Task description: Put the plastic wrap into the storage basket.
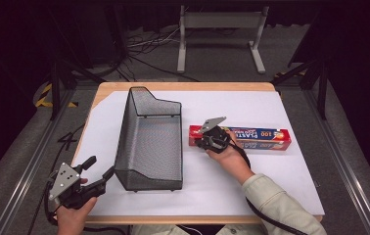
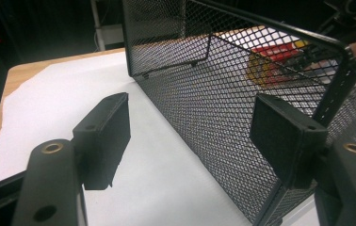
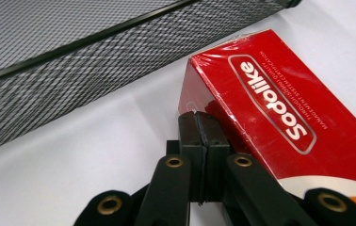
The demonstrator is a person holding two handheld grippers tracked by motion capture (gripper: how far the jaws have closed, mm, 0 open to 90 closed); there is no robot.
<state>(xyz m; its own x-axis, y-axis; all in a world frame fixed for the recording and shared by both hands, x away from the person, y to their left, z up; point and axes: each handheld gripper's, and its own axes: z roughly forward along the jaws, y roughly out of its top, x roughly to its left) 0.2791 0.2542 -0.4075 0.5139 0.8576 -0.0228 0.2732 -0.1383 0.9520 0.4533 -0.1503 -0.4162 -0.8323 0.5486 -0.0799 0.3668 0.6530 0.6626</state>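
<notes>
A black wire mesh basket (image 1: 150,142) stands on a white sheet covering the wooden surface (image 1: 183,86), just left of a long red box of plastic wrap (image 1: 251,138). The box lies flat, lengthwise, glossy red with blue and orange print and white "Sodolike" lettering; its short end faces the basket, a little apart from it. The right gripper (image 3: 198,123) rests at that short end, its fingers pressed fully together with nothing between them, tips touching or nearly touching the box's lower corner. The left gripper (image 2: 195,127) sits at the basket's near left corner, fingers spread wide, straddling the basket's mesh wall without pressing it.
</notes>
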